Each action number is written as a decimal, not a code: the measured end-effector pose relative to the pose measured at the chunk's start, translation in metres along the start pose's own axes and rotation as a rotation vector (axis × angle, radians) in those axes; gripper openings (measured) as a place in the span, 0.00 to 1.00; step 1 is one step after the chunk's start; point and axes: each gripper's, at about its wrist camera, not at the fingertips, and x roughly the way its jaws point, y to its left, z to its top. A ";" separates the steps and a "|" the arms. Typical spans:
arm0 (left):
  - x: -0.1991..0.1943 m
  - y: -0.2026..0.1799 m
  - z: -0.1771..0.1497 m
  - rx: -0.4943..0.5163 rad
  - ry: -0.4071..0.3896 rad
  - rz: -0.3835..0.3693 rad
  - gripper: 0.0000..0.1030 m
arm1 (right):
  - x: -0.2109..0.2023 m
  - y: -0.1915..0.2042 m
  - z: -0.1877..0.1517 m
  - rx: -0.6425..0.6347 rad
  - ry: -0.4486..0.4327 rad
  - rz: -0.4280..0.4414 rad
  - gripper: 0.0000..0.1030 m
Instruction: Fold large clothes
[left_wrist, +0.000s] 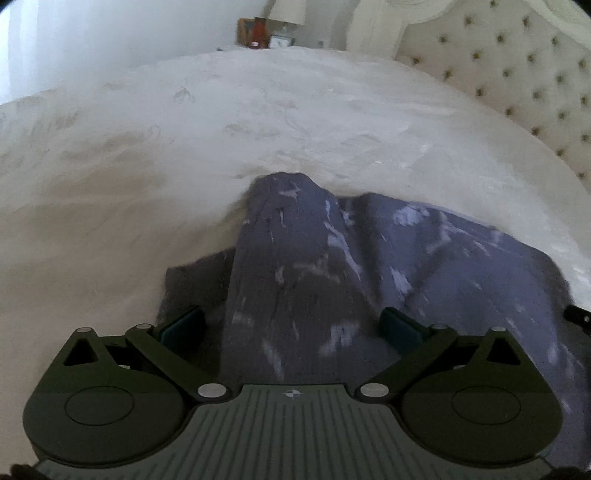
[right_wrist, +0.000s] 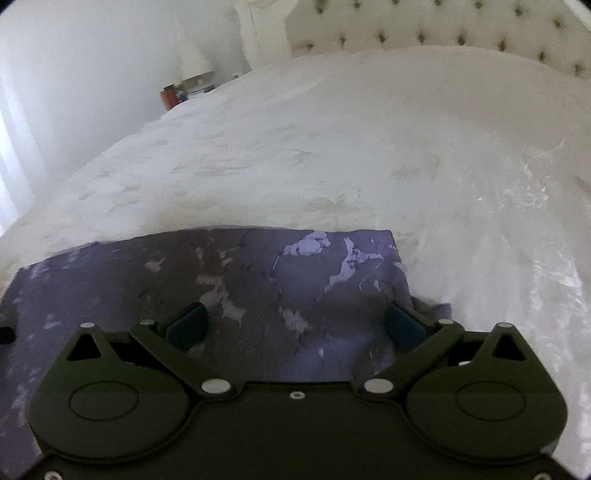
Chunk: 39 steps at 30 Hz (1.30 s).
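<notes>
Nearest the lens in the left wrist view is the left hand-held gripper (left_wrist: 291, 326), its two teal pads spread wide apart with purple cloth (left_wrist: 314, 280) running between them but not pinched. The right hand-held gripper (right_wrist: 293, 326) shows the same: pads well apart, nothing clamped, the cloth (right_wrist: 229, 280) lying under and between them.

The cloth, dark purple with pale blotches, lies on the bed (left_wrist: 184, 147), near its closer edge, with white patterned bedspread stretching away beyond it to the tufted headboard (right_wrist: 443, 26). A nightstand with a lamp (left_wrist: 286, 11) and a red item sits past the far side.

As for progress, the garment looks partly folded. In the right view its far edge runs fairly straight and ends in a neat square corner, and a second layer peeks out beneath that corner at the right, which suggests at least one fold is already laid. In the left view, though, the fabric rises in a loose hump with creases, and a darker flap sticks out at the left, so that end is not flat or aligned.

What seems left: smoothing the bunched end, then grasping an edge with both grippers for a further fold. How many folds remain cannot be told.
</notes>
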 end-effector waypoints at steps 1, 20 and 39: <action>-0.008 0.004 -0.004 0.001 -0.002 -0.019 1.00 | -0.010 -0.001 -0.001 -0.011 -0.008 0.013 0.99; -0.083 0.033 -0.101 -0.045 0.089 -0.141 1.00 | -0.124 -0.065 -0.101 0.202 0.128 0.142 0.99; -0.029 0.030 -0.058 -0.071 0.063 -0.262 1.00 | -0.071 -0.071 -0.085 0.319 0.079 0.389 1.00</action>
